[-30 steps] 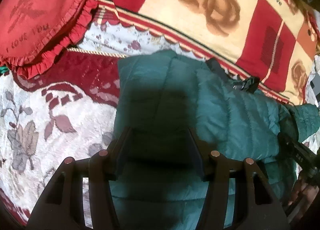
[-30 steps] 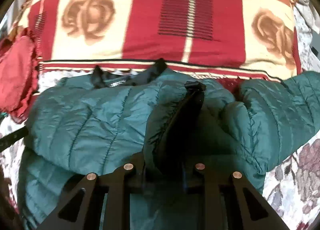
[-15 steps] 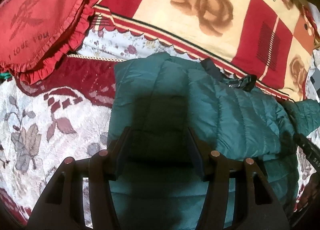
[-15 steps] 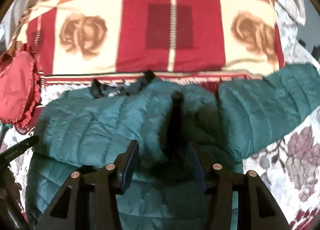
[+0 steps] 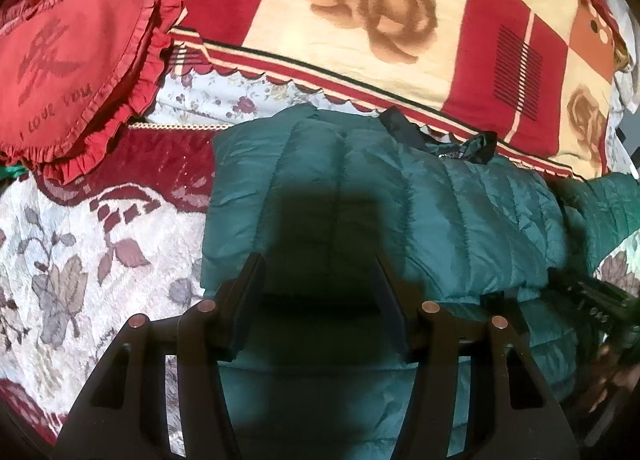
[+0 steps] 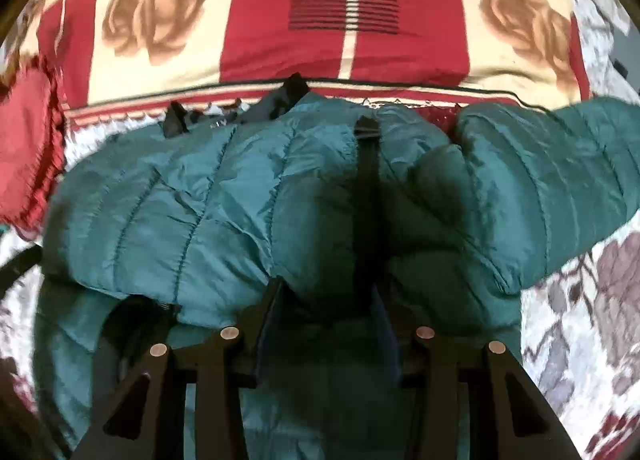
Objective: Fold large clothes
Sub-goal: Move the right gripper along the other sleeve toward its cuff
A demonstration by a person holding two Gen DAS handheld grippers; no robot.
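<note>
Left wrist view: left gripper (image 5: 316,280), jaws apart and empty, above the teal jacket (image 5: 440,211) lying mid-bedspread (image 5: 80,260); bare floral cloth lies left, the heart cushion (image 5: 72,55) far left.

Right wrist view: right gripper (image 6: 326,300), jaws closing around a jacket fold; its sleeve (image 6: 560,163) extends right, its far edge meeting the rose blanket (image 6: 260,27).

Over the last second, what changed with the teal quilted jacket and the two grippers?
The right gripper let go of the teal quilted jacket; its black-edged flap now lies on top, jaws closing again. The left gripper stayed half open, holding nothing. The red heart cushion is unmoved.

Floral bedspread (image 5: 80,244) w/ teal puffer jacket (image 5: 460,211), red heart cushion (image 5: 72,59), rose-check blanket (image 5: 360,19) on top
</note>
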